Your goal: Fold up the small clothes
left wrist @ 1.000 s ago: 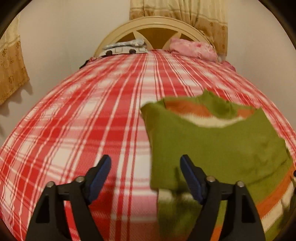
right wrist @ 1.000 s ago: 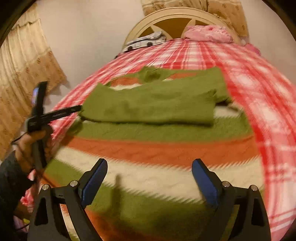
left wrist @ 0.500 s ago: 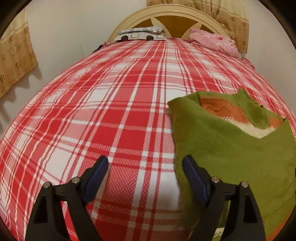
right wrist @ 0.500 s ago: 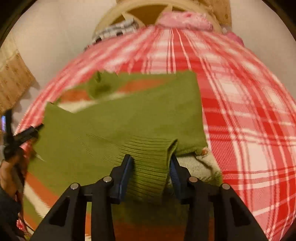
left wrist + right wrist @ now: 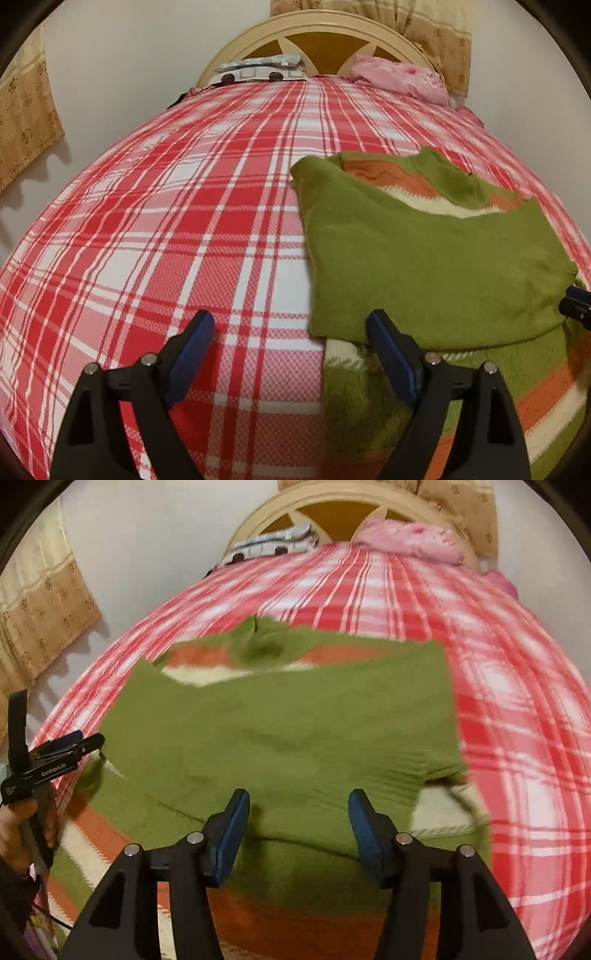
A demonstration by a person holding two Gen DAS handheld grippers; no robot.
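Our right gripper [image 5: 295, 825] has its blue pads apart with nothing pinched; its jaws have just been opening, and the ribbed sleeve cuff [image 5: 402, 775] lies free on the sweater [image 5: 280, 734] just beyond them. Our left gripper [image 5: 290, 352] is spread wide and has just been opening further; its right pad hangs over the sweater's near left edge, its left pad over bare bedspread [image 5: 147, 221], and it grips nothing.

The sweater is our landmark. It lies flat on the red and white plaid bedspread, green with orange and cream stripes, both sleeves folded across its chest, collar toward the headboard [image 5: 314, 33]. Beyond the collar, against the headboard, sit a grey patterned pillow [image 5: 258, 68] and a pink bundle [image 5: 399, 75]. Curtains hang on the walls to either side.

We judge the knit soft, thick and light: it will drape and sag, not hold an edge, and the layers may slide over each other. It is not fragile. The best holds look like the two hem corners nearest us, pinched through all layers, so the lower half can be carried up toward the collar.

Both grippers tilt steeply down at the sweater's near end, the left at its left edge, the right over its middle. In the right view, a hand [image 5: 18, 834] holds the left gripper's handle beside the sweater's left edge.
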